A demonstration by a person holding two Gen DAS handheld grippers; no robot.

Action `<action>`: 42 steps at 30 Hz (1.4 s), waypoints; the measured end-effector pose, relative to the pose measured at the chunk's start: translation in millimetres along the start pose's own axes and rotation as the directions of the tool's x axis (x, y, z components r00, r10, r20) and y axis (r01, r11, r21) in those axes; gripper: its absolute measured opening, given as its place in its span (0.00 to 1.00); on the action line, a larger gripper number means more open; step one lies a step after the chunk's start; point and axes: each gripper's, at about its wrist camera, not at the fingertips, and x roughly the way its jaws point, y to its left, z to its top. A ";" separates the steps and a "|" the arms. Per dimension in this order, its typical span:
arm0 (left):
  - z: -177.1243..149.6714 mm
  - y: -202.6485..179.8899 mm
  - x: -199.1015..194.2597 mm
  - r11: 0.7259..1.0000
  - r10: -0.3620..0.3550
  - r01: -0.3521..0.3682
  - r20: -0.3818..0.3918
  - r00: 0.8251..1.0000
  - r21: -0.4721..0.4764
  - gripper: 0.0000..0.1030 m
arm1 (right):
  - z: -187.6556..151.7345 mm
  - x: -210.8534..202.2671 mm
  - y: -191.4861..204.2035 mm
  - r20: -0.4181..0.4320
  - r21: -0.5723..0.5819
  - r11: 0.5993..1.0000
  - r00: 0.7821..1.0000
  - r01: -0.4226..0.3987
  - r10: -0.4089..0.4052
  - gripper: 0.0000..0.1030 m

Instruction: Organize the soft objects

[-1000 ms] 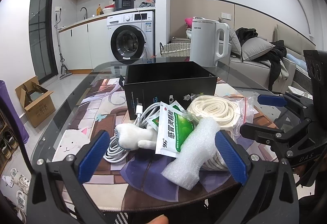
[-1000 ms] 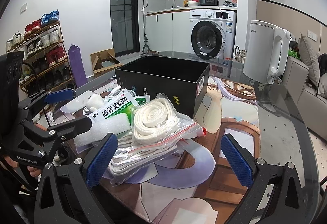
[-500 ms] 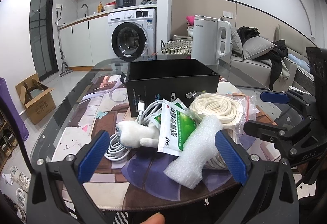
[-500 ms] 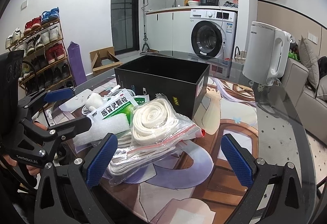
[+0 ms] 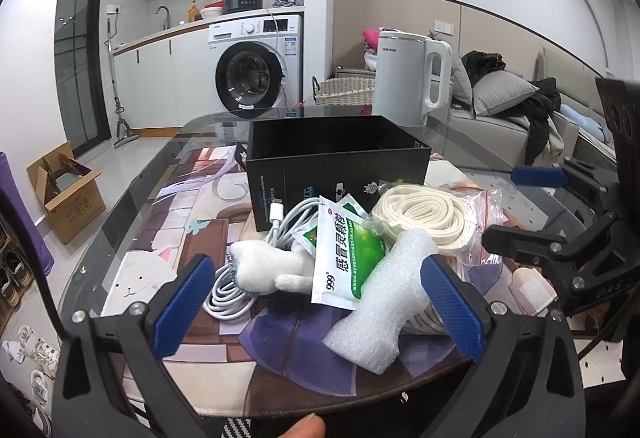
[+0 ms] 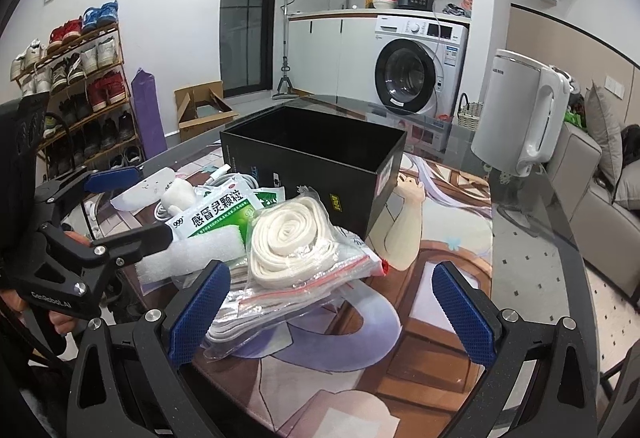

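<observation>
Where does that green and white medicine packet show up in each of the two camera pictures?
Left wrist view: the medicine packet lies centre, between the white plush toy and the foam piece.
Right wrist view: the medicine packet lies left of centre, just behind the foam piece.
Shared landmark: the open black box stands right behind the pile in both.

The green-and-white sachet (image 5: 346,258), just ahead of the left hand-held gripper (image 5: 320,302), reads "999 感冒灵颗粒". The left hand-held gripper's frame, seen from the right one, carries "GenRobot.AI". Print on the black box (image 6: 316,166) beyond is too small to read.
</observation>
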 end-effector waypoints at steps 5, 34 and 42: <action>-0.3 -2.4 1.7 1.000 -0.013 0.013 -0.019 1.000 0.023 1.00 | 5.1 9.7 3.3 -0.030 -0.033 0.999 0.999 -0.025 0.024 1.00; -12.8 -12.8 11.8 0.985 -0.153 0.161 -0.111 0.982 0.068 0.33 | 18.1 57.3 14.8 -0.155 -0.118 0.982 0.980 -0.146 0.127 0.44; -5.2 -7.7 3.0 0.986 -0.156 0.160 -0.070 0.985 0.051 0.33 | 18.6 35.1 10.7 -0.081 -0.093 0.988 0.990 -0.123 0.116 0.38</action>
